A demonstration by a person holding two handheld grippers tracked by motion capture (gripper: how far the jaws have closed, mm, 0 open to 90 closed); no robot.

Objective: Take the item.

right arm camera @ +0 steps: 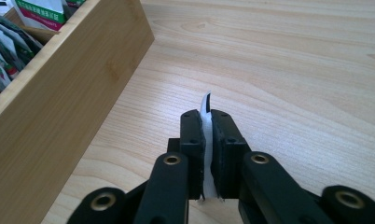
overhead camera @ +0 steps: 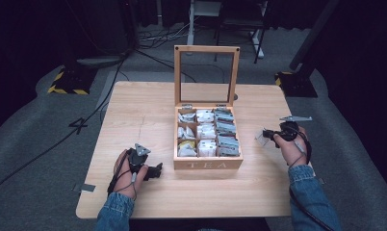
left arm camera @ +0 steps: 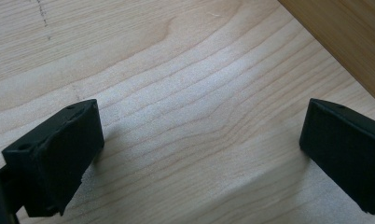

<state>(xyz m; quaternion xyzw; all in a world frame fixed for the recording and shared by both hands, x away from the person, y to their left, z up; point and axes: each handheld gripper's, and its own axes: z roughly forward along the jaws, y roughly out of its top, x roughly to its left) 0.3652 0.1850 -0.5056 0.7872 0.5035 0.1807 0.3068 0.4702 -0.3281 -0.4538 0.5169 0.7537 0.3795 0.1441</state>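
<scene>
A wooden tea box [overhead camera: 208,163] marked TEA stands mid-table with its glass lid [overhead camera: 206,76] upright; its compartments hold several tea bags [overhead camera: 205,131]. My right gripper [overhead camera: 261,135] hovers just right of the box, shut on a thin white tea bag packet [right arm camera: 206,122] clamped edge-on between the jaws, above bare wood next to the box wall [right arm camera: 59,102]. My left gripper [overhead camera: 157,171] rests on the table left of the box's front corner. In the left gripper view its jaws stand wide apart over bare tabletop, left gripper [left arm camera: 202,140] holding nothing.
The light wooden table [overhead camera: 148,115] has free surface left, right and in front of the box. A grey tape strip [overhead camera: 84,187] sits at the front left edge. Beyond the table are floor cables, stand bases and a yellow-black striped foot [overhead camera: 66,83].
</scene>
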